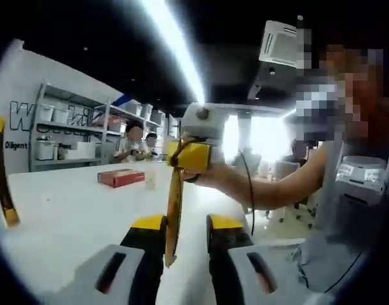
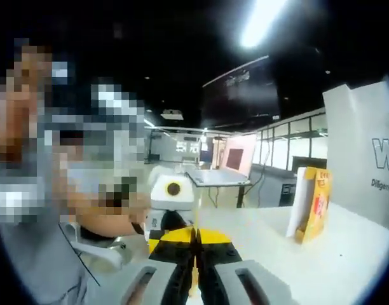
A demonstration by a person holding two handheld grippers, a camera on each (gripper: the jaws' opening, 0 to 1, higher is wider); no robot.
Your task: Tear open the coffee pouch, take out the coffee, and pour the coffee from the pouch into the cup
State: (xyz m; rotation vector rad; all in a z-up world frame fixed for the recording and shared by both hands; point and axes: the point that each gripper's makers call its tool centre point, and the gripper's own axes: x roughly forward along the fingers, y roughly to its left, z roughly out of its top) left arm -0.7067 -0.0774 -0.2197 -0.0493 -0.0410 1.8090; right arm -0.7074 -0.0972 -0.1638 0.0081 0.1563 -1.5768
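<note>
The coffee pouch (image 1: pixel 174 210) is a thin yellow-orange packet seen edge-on, hanging upright above the white table (image 1: pixel 67 210). It hangs between the jaws of my left gripper (image 1: pixel 187 222), close to the left jaw with a gap to the right one, so that gripper stands open. My right gripper (image 1: pixel 191 155), held by a hand, pinches the pouch's top edge. In the right gripper view my right gripper (image 2: pixel 196 240) is shut with a yellow sliver of the pouch (image 2: pixel 194 276) between its jaws. The left gripper (image 2: pixel 172 219) sits just beyond it. A small pale cup (image 1: pixel 150 180) stands far back on the table.
A red box (image 1: pixel 121 178) lies beside the cup. A tall yellow and white carton (image 2: pixel 314 204) stands upright on the table near the white wall. The person stands at the table's edge with a chair (image 2: pixel 99 251) alongside. Shelves (image 1: pixel 67 136) and seated people are far behind.
</note>
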